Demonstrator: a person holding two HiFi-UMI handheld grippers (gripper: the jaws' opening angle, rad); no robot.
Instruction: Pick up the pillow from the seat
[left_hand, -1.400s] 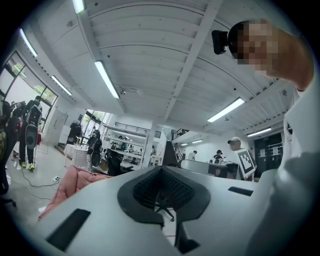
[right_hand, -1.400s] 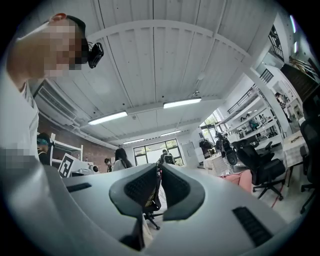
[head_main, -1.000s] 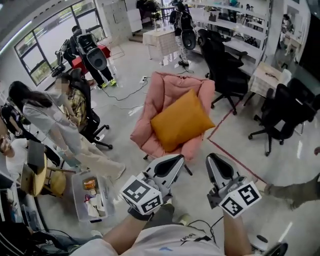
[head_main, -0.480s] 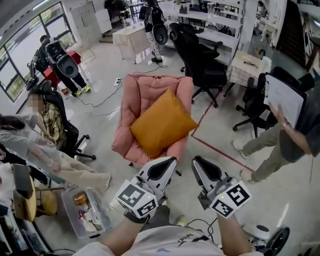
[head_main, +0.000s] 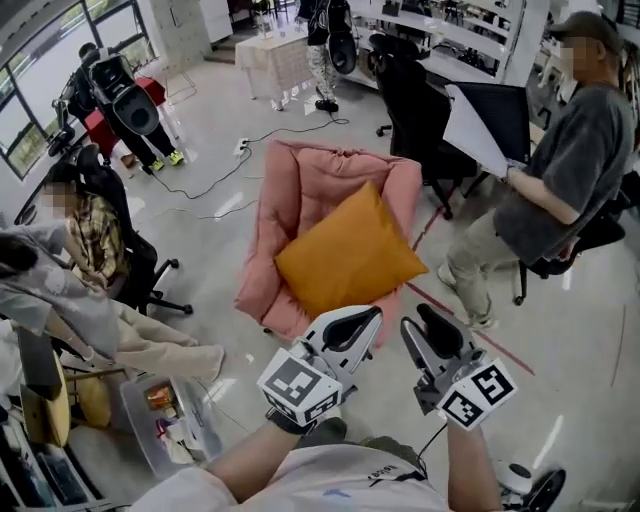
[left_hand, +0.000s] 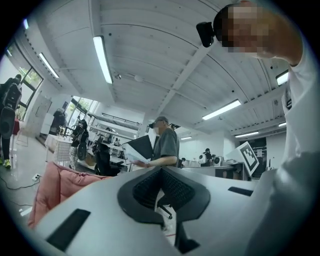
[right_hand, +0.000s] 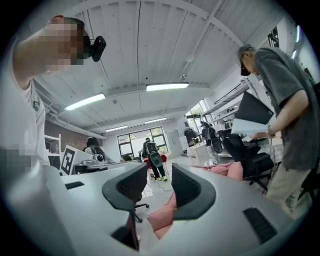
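Note:
An orange pillow (head_main: 350, 255) leans tilted on the seat of a pink padded chair (head_main: 300, 185) in the middle of the head view. Both grippers are held low in front of me, short of the chair's front edge and apart from the pillow. My left gripper (head_main: 362, 322) points at the pillow's lower corner; in the left gripper view its pads (left_hand: 162, 187) meet, shut on nothing. My right gripper (head_main: 424, 324) is just to the right of it; its jaws are opening, and the gap (right_hand: 159, 189) holds nothing. The pink chair (right_hand: 165, 216) shows through that gap.
A person in a grey shirt (head_main: 560, 160) holding a dark folder stands right of the chair, close to it. Seated people (head_main: 90, 290) and a clear plastic box (head_main: 170, 420) are at the left. Black office chairs (head_main: 415, 110) stand behind. Red floor tape (head_main: 470, 322) runs past the chair.
The person in grey has walked in from the right and now stands beside the chair. The chair and pillow appear nearer to my grippers. My grippers stay low in front of me.

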